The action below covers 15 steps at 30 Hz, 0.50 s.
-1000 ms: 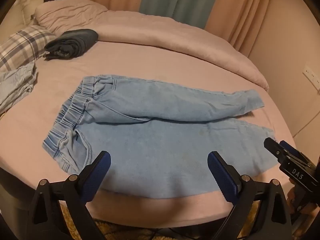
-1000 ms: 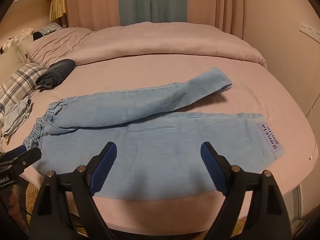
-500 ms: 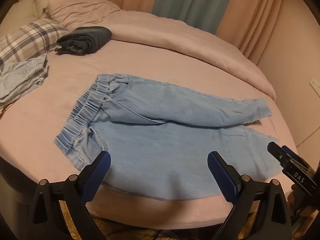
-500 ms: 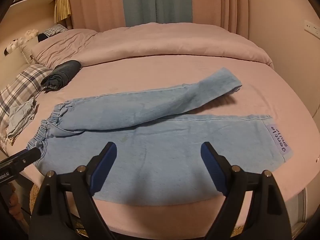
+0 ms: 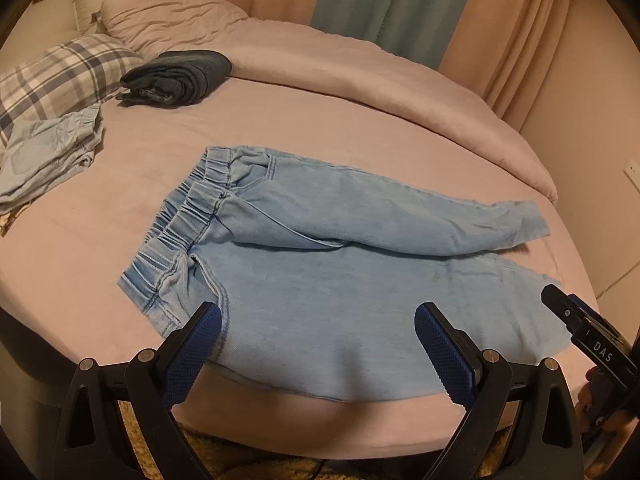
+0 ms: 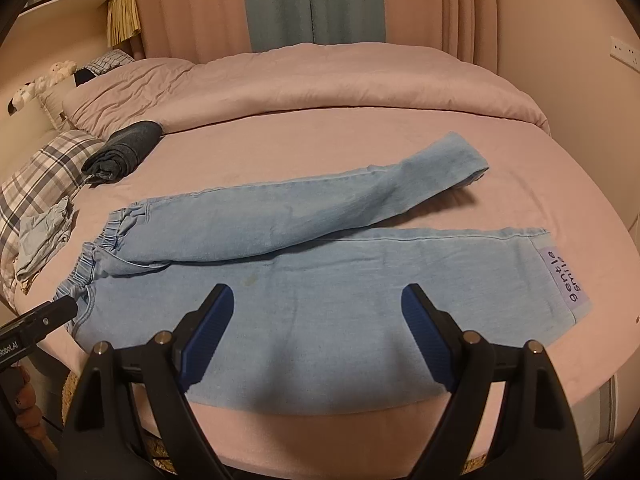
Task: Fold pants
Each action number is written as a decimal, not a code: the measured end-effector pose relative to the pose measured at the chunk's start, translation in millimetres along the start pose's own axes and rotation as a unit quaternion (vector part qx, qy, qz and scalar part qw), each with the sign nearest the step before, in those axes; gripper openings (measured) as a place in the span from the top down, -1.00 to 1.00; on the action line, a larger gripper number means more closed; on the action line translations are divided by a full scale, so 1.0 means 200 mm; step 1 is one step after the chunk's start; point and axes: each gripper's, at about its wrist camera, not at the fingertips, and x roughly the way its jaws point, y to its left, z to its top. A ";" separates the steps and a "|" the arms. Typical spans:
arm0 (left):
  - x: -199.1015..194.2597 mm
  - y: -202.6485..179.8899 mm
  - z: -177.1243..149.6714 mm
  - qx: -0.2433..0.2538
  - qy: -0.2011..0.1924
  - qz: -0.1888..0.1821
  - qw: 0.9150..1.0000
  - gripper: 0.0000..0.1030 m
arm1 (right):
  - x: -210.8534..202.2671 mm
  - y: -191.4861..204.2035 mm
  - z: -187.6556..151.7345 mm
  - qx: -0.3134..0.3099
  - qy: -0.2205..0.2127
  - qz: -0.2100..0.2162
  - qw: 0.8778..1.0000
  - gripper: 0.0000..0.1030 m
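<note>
pants (image 6: 320, 304) nearer; "gentle smile" label (image 6: 562, 276)

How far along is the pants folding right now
Early. Done: the light blue pants lie spread on the bed, far leg angled away, not stacked on the near one. In hand: nothing; left gripper and right gripper hover open near the front edge. Left: every fold.
</note>
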 end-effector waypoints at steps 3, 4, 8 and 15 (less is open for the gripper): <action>0.00 0.00 0.00 -0.001 0.003 0.006 1.000 -0.90 | 0.00 -0.01 0.00 0.004 0.001 0.000 1.000 -0.66; 0.00 0.00 0.00 0.000 0.004 0.007 1.000 -0.90 | 0.00 -0.01 0.00 0.006 0.001 0.000 1.000 -0.66; 0.00 0.00 0.00 -0.002 0.008 0.010 1.000 -0.90 | 0.00 -0.03 0.00 0.008 0.002 0.001 1.000 -0.65; 0.00 0.01 0.00 -0.007 0.010 0.014 1.000 -0.90 | 0.00 -0.04 0.00 0.013 0.002 -0.001 1.000 -0.64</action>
